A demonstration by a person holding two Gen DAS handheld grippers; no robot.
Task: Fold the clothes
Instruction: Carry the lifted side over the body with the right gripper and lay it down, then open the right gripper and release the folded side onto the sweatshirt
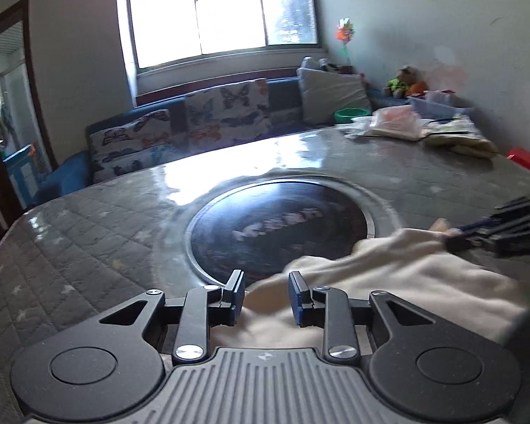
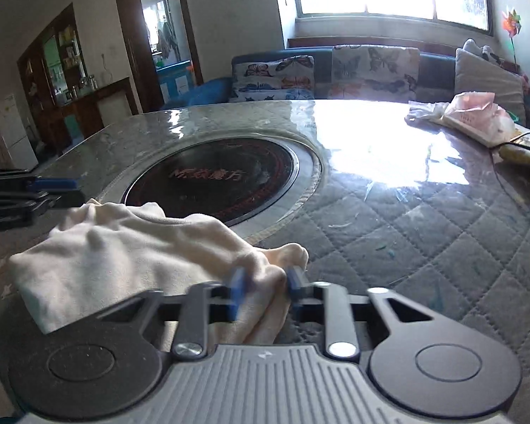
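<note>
Cream garment (image 2: 130, 258) on quilted table (image 2: 424, 229), butterfly-cushioned sofa (image 1: 194, 123) behind.

Cream garment (image 2: 130, 258); grey quilted star-print table cover (image 2: 424, 233); butterfly-print cushions (image 1: 226, 113).

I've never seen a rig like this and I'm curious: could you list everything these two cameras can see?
Cloth: one, cream, bunched on the table's near edge.
Table: one, grey quilted cover under a glossy sheet.
Round cooktop: one, black, set in the table's middle.
Sofa cushions: several, butterfly print, under the window.
Plastic bags: a few, pale, at the table's far right.
Green bowl: one, behind the table.
Pinwheel: one, multicoloured, by the wall.
Left gripper: black, blue pads, open over the cloth.
Right gripper: black, blue pads, blurred, with cloth between its fingers.
</note>
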